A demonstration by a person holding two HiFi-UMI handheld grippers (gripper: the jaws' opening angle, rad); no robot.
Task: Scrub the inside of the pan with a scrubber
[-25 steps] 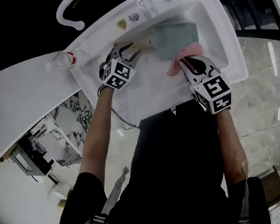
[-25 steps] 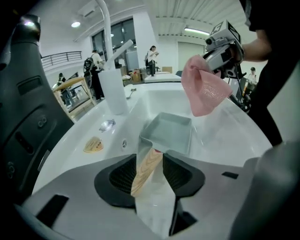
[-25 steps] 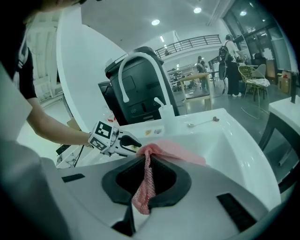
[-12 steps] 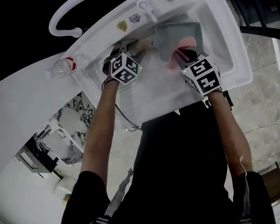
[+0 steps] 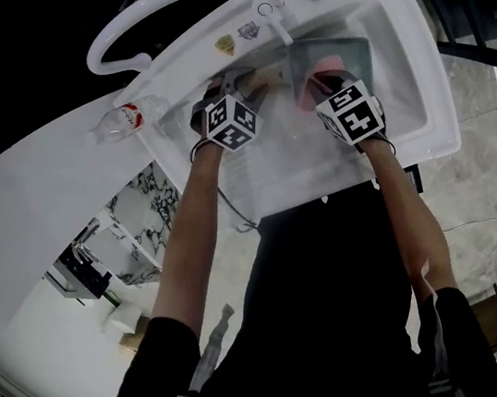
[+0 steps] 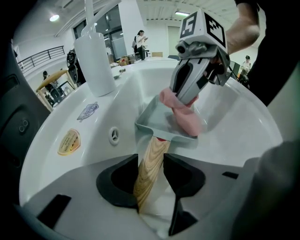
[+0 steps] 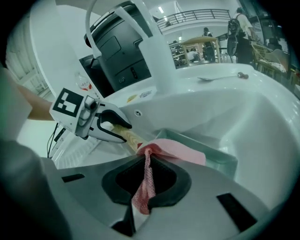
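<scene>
White sink [image 5: 437, 101] filled the head view, the gray-green pan [image 5: 338, 48] tilted inside it. In the left gripper view, the left gripper [image 6: 151, 161] was closing its jaws on the pan's wooden handle [image 6: 149, 178]. In the right gripper view, the right gripper [image 7: 143, 201] pinched the pink scrubber [image 7: 180, 151], which lay in the pan.

No text is showing legibly; the two stickers [image 6: 69, 142] on the sink rim [image 6: 42, 157] are carrying print too small to read
</scene>
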